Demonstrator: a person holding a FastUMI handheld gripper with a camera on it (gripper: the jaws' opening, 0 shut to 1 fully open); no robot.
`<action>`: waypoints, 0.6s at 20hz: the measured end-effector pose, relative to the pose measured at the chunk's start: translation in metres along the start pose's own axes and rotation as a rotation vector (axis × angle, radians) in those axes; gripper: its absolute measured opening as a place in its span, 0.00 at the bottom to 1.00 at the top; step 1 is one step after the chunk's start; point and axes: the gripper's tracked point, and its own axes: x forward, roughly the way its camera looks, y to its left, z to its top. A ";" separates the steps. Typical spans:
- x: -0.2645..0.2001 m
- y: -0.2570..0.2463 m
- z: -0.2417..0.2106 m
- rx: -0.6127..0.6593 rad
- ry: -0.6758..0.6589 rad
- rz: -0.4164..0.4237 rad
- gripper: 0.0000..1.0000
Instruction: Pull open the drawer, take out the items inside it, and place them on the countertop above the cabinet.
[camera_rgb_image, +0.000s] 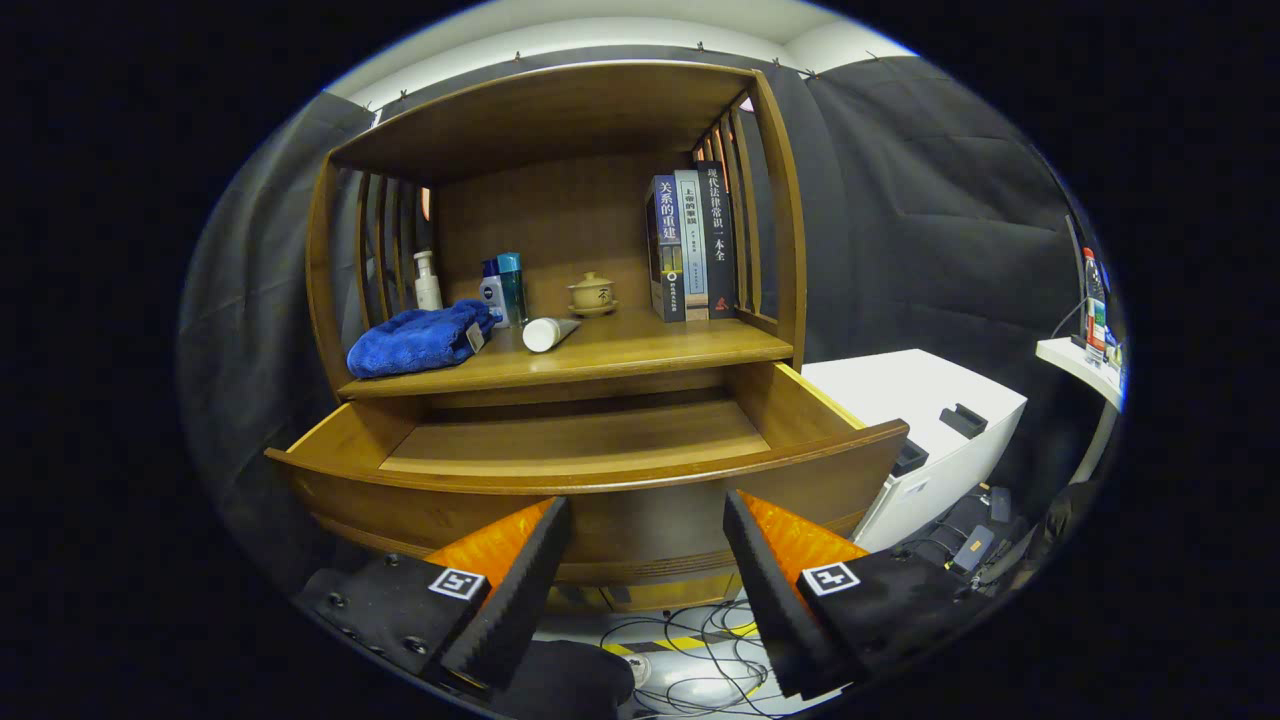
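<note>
The wooden drawer (590, 480) stands pulled out toward me, and its bare floor shows. Above it on the countertop (650, 350) lie a folded blue towel (420, 340) at the left and a white tube (547, 333) on its side beside it. My gripper (648, 510) is open, its fingers spread in front of the drawer's curved front panel with nothing between them.
Further back on the countertop stand a white pump bottle (428, 281), a blue bottle (505, 290), a lidded tea cup (592, 295) and several upright books (692, 245). A white box (925, 420) sits right of the cabinet. Cables (690, 660) lie on the floor below.
</note>
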 end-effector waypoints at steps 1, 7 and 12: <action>-0.001 0.001 -0.001 -0.001 -0.001 0.002 0.99; 0.003 -0.001 0.001 0.010 -0.012 0.009 0.97; 0.020 -0.003 0.010 0.023 -0.014 -0.001 0.97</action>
